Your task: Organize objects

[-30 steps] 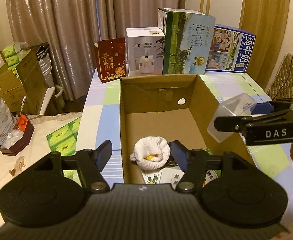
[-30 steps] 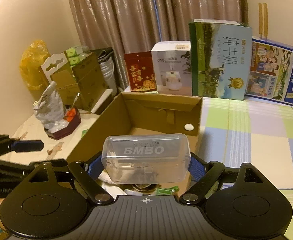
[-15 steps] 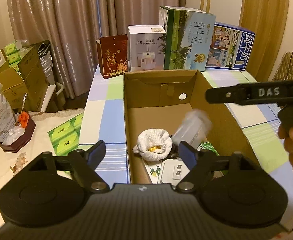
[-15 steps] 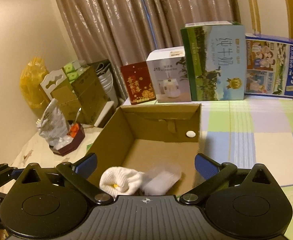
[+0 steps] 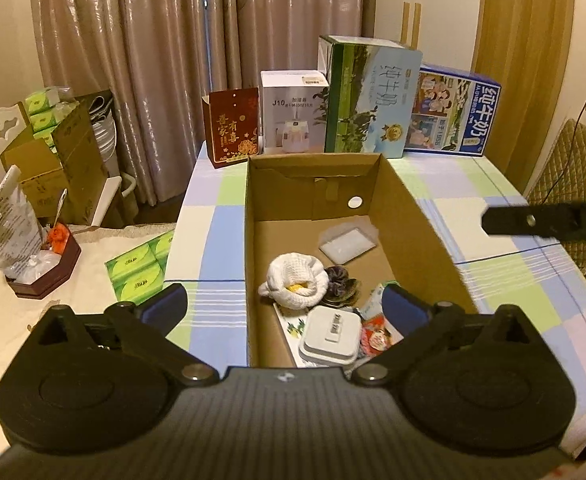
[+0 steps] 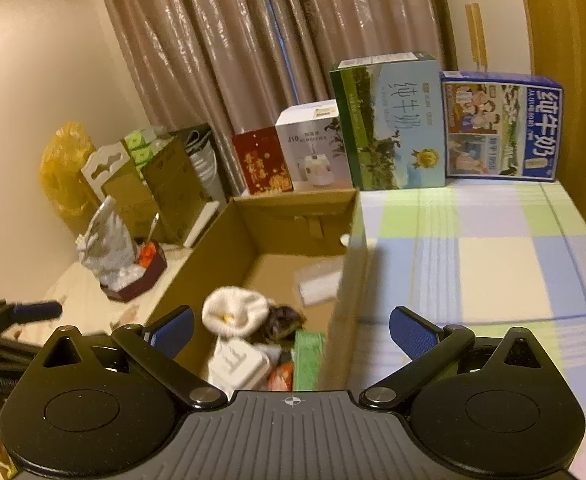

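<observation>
clear plastic case (image 5: 347,245) now lies inside the cardboard box (image 5: 421,216), dropped from my right tongs (image 6: 293,330), which gape empty; my left tongs (image 5: 283,304) are opening, empty. that item is stowed.

The open box (image 5: 413,216) was made of plain brown corrugated cardboard, matt and dry-looking. Inside it, a clear plastic case (image 5: 347,243) was seen — smooth and faintly glossy — beside a white knitted cloth bundle (image 5: 295,280) of soft, ribbed texture. The desk (image 5: 493,184) was covered with a smooth checked cloth. Glossy printed card was shown on the milk cartons (image 5: 373,104), and a sheen was carried by the curtain (image 5: 153,60) fabric — satiny, finely creased.
</observation>
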A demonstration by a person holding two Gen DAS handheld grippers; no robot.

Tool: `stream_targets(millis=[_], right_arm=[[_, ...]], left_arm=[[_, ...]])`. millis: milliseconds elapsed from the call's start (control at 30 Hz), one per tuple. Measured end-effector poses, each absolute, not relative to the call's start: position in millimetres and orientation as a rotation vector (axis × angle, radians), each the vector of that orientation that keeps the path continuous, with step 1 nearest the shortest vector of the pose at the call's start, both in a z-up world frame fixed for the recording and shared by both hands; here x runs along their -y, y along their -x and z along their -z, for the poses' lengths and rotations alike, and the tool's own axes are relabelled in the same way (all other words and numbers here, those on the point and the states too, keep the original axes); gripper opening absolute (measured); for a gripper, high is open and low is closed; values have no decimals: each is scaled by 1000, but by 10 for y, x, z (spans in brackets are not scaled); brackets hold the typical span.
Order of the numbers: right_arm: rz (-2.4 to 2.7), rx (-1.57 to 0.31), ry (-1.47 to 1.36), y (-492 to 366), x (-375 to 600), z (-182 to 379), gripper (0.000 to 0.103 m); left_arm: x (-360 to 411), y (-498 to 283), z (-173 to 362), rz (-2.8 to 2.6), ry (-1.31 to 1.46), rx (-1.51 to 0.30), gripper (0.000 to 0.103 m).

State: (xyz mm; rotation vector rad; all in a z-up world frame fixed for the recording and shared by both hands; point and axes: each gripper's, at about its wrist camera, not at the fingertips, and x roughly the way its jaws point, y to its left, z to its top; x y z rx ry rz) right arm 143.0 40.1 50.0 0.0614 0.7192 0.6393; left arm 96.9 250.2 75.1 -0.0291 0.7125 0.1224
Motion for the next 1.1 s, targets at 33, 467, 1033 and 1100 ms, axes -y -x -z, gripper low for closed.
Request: stream_targets(millis=[33,467,1033,1100], right_arm=[[-634,-719,-52,-1361,-367,-508,101],[-621,-709,67,-495,-5,-495,101],[-573,-809,38,-86,463,-285,101],[-570,-806,40,-69,469,-286,101]], left_arm=[[-2469,-916,-770,-122,29,-711,102],[-2029,-291,-1003,-105,58,-682,102],[-1562,357,-864,-92,117,-738,102],[-1518,387,-819,-100,110,-748,102]])
